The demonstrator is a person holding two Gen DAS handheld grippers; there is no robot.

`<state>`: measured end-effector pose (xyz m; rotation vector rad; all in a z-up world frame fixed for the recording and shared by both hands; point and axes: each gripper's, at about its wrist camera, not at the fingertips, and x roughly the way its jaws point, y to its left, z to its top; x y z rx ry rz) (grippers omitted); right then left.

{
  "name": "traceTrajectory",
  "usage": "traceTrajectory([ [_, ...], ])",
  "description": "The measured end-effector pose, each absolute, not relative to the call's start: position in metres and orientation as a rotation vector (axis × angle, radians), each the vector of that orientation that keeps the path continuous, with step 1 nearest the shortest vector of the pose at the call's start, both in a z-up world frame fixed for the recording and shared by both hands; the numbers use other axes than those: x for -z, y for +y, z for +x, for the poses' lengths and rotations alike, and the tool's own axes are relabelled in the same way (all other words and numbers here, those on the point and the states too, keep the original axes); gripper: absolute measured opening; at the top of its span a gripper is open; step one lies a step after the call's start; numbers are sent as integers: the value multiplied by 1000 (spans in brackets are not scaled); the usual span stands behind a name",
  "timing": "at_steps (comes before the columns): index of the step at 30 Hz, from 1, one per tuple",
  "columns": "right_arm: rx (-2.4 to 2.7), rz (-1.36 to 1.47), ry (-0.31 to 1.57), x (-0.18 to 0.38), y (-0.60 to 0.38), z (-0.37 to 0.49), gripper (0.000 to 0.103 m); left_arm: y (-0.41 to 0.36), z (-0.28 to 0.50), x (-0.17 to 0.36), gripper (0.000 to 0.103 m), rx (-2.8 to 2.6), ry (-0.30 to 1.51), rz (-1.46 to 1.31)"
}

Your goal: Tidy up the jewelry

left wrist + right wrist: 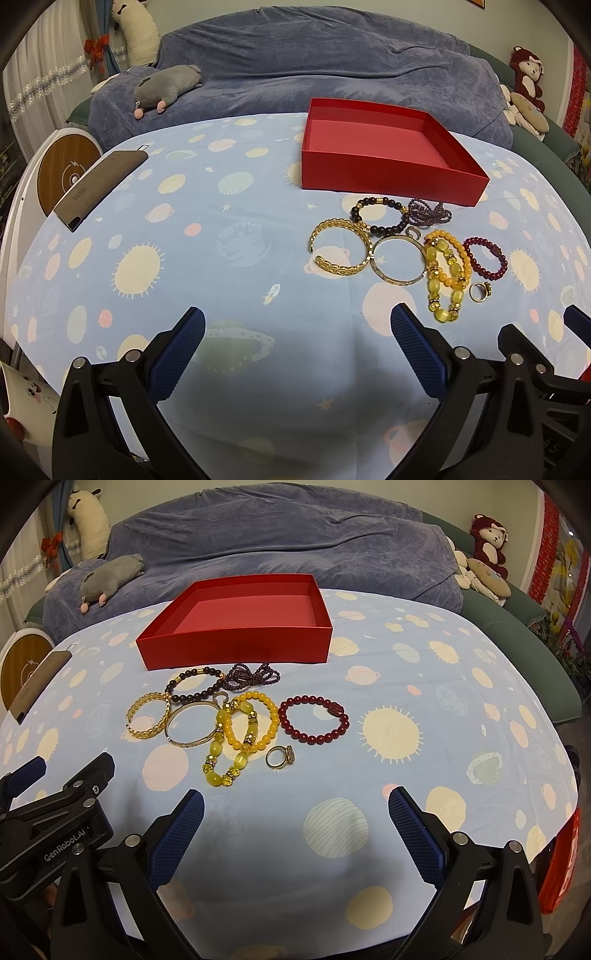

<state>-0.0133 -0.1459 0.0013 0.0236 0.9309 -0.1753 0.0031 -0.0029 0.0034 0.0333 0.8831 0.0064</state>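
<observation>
You hold the left gripper (297,326) and right gripper (295,806) side by side, fingers spread wide and grasping nothing, hovering short of the work. The heap of beaded bracelets, gold bangles and a ring (236,716) lies ahead of your fingertips, untouched. The shallow open red cardboard box (236,651) sits empty just beyond it, evidently staged to receive each piece.

Home: covered sofa (314,55), plush toys (166,86)
</observation>
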Motion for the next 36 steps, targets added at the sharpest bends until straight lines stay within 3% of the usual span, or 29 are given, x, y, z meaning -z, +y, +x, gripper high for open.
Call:
traceTrajectory([
  [36,171,21,927,-3,-143,-13,96,1,3,-2,96,0,885,21],
])
